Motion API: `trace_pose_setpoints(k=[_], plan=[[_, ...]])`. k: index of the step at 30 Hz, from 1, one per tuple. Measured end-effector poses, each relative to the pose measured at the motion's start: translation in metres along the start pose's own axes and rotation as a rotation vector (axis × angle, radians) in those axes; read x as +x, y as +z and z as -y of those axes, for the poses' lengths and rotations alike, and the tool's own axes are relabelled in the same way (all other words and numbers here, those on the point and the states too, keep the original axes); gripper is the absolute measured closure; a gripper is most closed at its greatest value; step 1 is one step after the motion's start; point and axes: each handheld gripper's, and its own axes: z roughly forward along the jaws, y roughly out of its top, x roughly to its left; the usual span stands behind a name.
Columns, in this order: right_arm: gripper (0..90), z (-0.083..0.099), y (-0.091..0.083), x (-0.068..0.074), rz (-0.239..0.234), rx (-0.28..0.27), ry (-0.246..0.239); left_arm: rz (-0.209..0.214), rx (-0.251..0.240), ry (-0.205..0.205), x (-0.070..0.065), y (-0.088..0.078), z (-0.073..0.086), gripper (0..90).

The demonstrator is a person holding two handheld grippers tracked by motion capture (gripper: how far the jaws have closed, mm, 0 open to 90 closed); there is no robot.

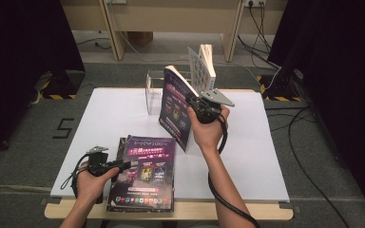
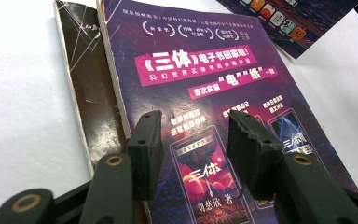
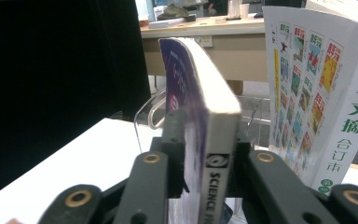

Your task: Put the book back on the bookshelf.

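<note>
Gripping: the right gripper (image 1: 197,105) has its jaws closed on the spine end of a purple book (image 1: 175,110), pads pressing both covers in the right gripper view (image 3: 200,154).
Held book pose: upright, cover facing the person's left, its bottom edge low over the white table (image 1: 247,161); whether it touches the surface cannot be told.
Beyond the right gripper: a clear acrylic stand (image 1: 153,90) sits just behind the held book, and a white book (image 1: 202,66) with a grid of small cover pictures stands in it, slightly tilted.
To the right gripper's right: in its own view the white book (image 3: 317,88) rises close beside the purple one (image 3: 200,107), not touching.
Left gripper: the left gripper (image 1: 123,165) has jaws standing fairly wide with nothing between them, hovering at the left edge of a flat purple book (image 1: 145,173).
Ahead of the left gripper: that flat book (image 2: 214,93) lies face up beneath its fingertips.
Under the flat book: a dark brown book (image 2: 88,93) pokes out along its left side.
</note>
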Motion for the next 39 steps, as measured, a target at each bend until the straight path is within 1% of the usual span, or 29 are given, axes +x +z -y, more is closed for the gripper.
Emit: trace_pose_setpoints(k=[1, 3, 5, 9, 15, 19, 21, 24, 30, 32, 34, 35, 39], plan=[[81.3, 0.000, 0.000, 0.000, 0.004, 0.001, -0.002, 0.000, 0.001, 0.000, 0.000, 0.000, 0.000, 54.6], [82.3, -0.001, 0.000, 0.000, -0.001, 0.014, 0.017, 0.000, 0.001, 0.002, 0.000, 0.000, 0.000, 54.6], [82.6, -0.002, -0.001, 0.001, 0.000, 0.019, 0.020, -0.001, 0.001, 0.002, 0.000, 0.000, 0.000, 54.6], [82.8, -0.001, -0.001, 0.001, 0.004, 0.016, 0.021, 0.002, 0.001, 0.003, 0.000, 0.001, 0.000, 54.6], [82.9, -0.001, -0.003, 0.003, -0.004, 0.006, 0.039, -0.002, 0.001, 0.002, 0.001, 0.000, 0.000, 54.6], [83.0, -0.002, -0.005, 0.006, -0.009, -0.010, 0.034, -0.002, 0.003, 0.002, 0.001, 0.000, 0.000, 54.6], [83.0, -0.002, -0.005, 0.007, -0.007, -0.023, 0.032, 0.001, -0.003, 0.000, 0.001, 0.000, 0.000, 54.7], [83.1, -0.004, -0.007, 0.010, 0.002, -0.031, 0.008, -0.003, -0.004, 0.000, 0.002, -0.001, 0.000, 54.7], [83.1, -0.007, -0.009, 0.009, 0.005, -0.039, 0.013, -0.003, -0.002, 0.001, 0.002, -0.001, 0.000, 54.7], [83.1, -0.008, -0.009, 0.010, 0.004, -0.046, 0.005, -0.004, -0.003, 0.000, 0.002, -0.001, 0.000, 54.6], [83.1, -0.010, -0.009, 0.012, 0.012, -0.051, -0.014, -0.003, -0.004, -0.001, 0.002, -0.001, 0.000, 54.6], [83.1, -0.010, -0.010, 0.012, 0.014, -0.047, -0.015, -0.003, -0.003, -0.001, 0.002, -0.001, 0.000, 54.6], [83.1, -0.013, -0.011, 0.011, 0.017, -0.065, -0.016, -0.002, -0.006, -0.004, 0.002, -0.001, 0.000, 54.7]])
